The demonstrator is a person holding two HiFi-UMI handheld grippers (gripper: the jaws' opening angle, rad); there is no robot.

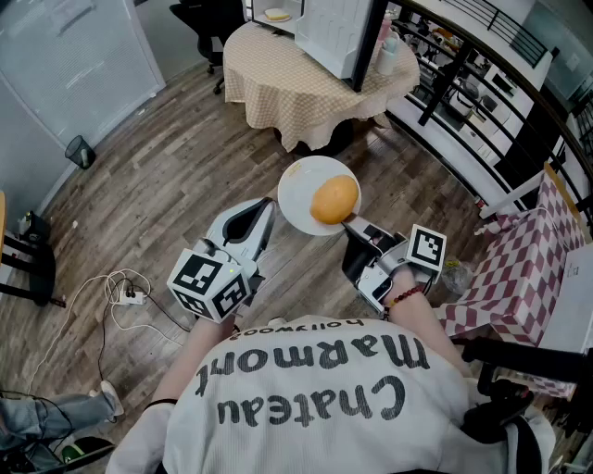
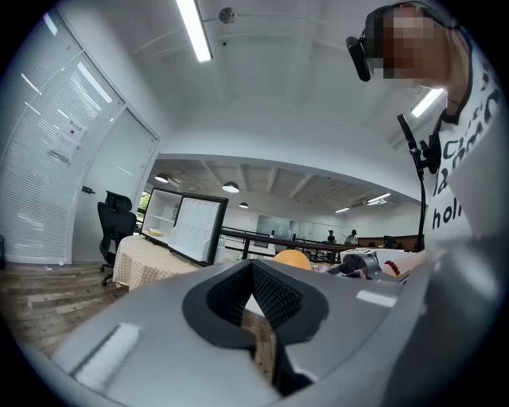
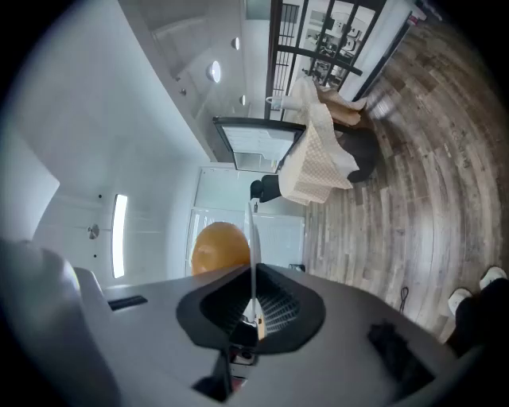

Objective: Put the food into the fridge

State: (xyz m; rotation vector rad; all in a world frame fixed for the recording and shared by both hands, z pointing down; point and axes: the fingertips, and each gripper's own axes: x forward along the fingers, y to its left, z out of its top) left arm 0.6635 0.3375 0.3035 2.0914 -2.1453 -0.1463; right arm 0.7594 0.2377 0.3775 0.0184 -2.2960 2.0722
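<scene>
A white plate [image 1: 298, 190] carries a round orange piece of food [image 1: 334, 199] above the wooden floor. My right gripper [image 1: 350, 225] is shut on the plate's near rim. In the right gripper view the plate [image 3: 252, 230] shows edge-on between the pads, with the food [image 3: 220, 246] to its left. My left gripper [image 1: 266, 205] hangs just left of the plate, shut and holding nothing. Its own view shows its pads [image 2: 274, 296] meeting and the food [image 2: 292, 258] beyond. The small fridge [image 1: 324, 28] stands door open on the round table, with a plate of food [image 1: 276, 15] inside.
The round table [image 1: 306, 88] has a checked beige cloth. A black railing [image 1: 463, 83] runs along the right. A red checked table [image 1: 519, 268] stands close on my right. A white cable [image 1: 120, 296] lies on the floor at left, with a black chair [image 1: 199, 14] behind.
</scene>
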